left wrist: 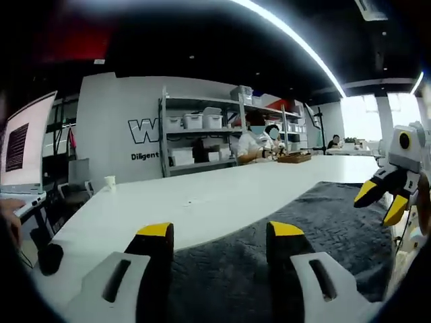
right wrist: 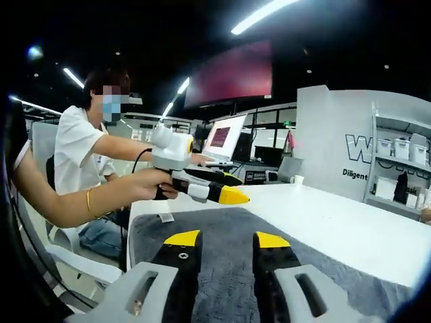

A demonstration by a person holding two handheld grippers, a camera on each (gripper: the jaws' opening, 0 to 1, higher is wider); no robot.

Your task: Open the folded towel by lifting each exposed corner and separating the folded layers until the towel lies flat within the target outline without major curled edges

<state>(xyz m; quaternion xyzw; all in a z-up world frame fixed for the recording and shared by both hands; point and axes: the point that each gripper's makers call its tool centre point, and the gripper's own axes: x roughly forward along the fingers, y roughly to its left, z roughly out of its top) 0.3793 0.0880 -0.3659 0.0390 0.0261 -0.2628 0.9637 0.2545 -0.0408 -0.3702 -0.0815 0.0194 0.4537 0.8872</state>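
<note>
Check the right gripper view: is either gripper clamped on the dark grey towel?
No. The right gripper stands open above the dark grey towel, and the left gripper hovers clear of it, holding nothing.

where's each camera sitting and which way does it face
left gripper view: rides the left hand-held gripper, low over the grey towel, facing across the white table to shelves; the right hand-held gripper enters.
right gripper view: rides the right one, facing the person's hand and laptop.
Shared: towel, table, the other gripper.
</note>
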